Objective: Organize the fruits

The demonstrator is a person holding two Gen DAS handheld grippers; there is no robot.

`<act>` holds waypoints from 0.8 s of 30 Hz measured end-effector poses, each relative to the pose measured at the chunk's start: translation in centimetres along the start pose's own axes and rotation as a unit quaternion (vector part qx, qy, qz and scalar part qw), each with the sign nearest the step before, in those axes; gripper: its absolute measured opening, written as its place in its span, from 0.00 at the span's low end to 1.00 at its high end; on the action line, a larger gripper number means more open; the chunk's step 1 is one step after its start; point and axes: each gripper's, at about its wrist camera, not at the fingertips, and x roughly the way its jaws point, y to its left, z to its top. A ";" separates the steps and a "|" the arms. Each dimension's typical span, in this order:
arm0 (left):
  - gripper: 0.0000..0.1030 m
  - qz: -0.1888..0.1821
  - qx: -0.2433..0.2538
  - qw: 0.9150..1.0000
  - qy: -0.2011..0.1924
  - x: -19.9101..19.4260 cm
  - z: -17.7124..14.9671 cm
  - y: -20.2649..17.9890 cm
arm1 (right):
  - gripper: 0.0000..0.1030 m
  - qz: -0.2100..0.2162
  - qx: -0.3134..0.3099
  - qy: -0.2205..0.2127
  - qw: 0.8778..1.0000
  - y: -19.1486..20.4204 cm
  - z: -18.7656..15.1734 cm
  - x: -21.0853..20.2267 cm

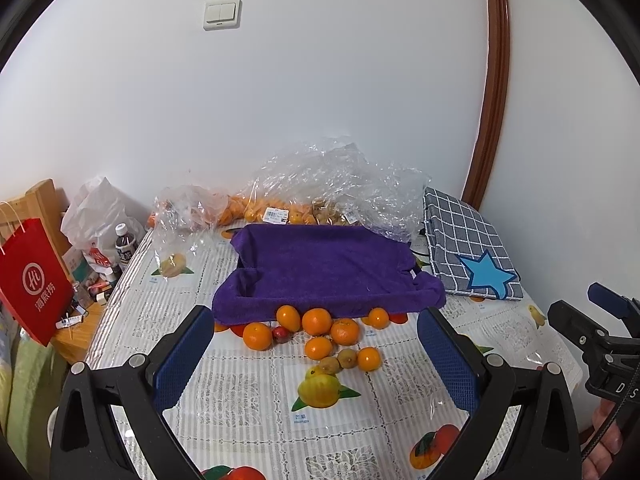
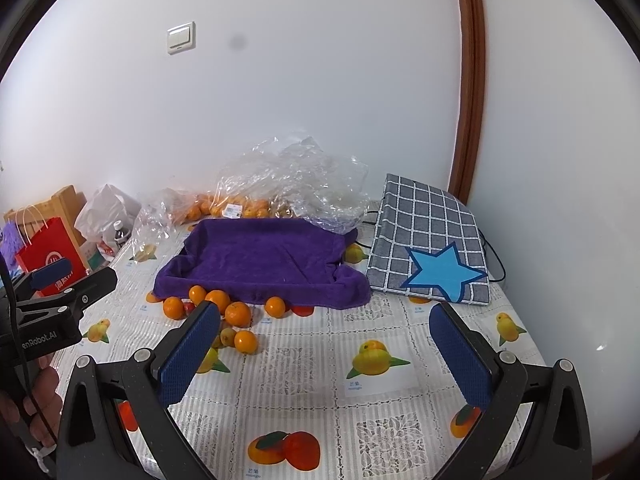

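Several oranges (image 1: 317, 321) lie loose on the tablecloth in front of a tray lined with a purple towel (image 1: 328, 268). Among them are a small red fruit (image 1: 281, 334) and two brownish fruits (image 1: 346, 358). The same pile (image 2: 237, 314) and tray (image 2: 264, 260) show in the right wrist view. My left gripper (image 1: 316, 354) is open and empty, above the table just short of the pile. My right gripper (image 2: 325, 350) is open and empty, to the right of the pile.
Clear plastic bags of oranges (image 1: 280, 200) lie behind the tray against the wall. A checked grey cloth bag with a blue star (image 1: 468, 244) lies at the right. A red paper bag (image 1: 30, 280), bottle (image 1: 126, 242) and clutter stand off the table's left edge.
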 end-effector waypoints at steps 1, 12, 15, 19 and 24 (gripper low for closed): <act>0.99 -0.001 0.000 1.000 -0.001 -0.2 -0.1 0.1 | 1.00 0.000 0.000 0.000 1.000 0.0 0.0 0.0; 0.99 -0.004 -0.001 1.000 -0.004 -0.3 -0.1 0.3 | 1.00 0.001 -0.004 -0.003 1.000 0.4 -0.1 -0.2; 0.99 -0.004 -0.002 1.000 -0.004 -0.2 0.0 0.2 | 1.00 0.002 -0.004 -0.004 1.000 0.5 -0.1 -0.2; 0.99 -0.005 -0.002 1.000 -0.005 -0.3 0.1 0.3 | 1.00 0.002 -0.005 -0.005 1.000 0.5 -0.2 -0.4; 0.99 -0.006 -0.002 1.000 -0.007 -0.4 0.2 0.2 | 1.00 0.008 -0.003 -0.006 1.000 0.6 -0.1 -0.5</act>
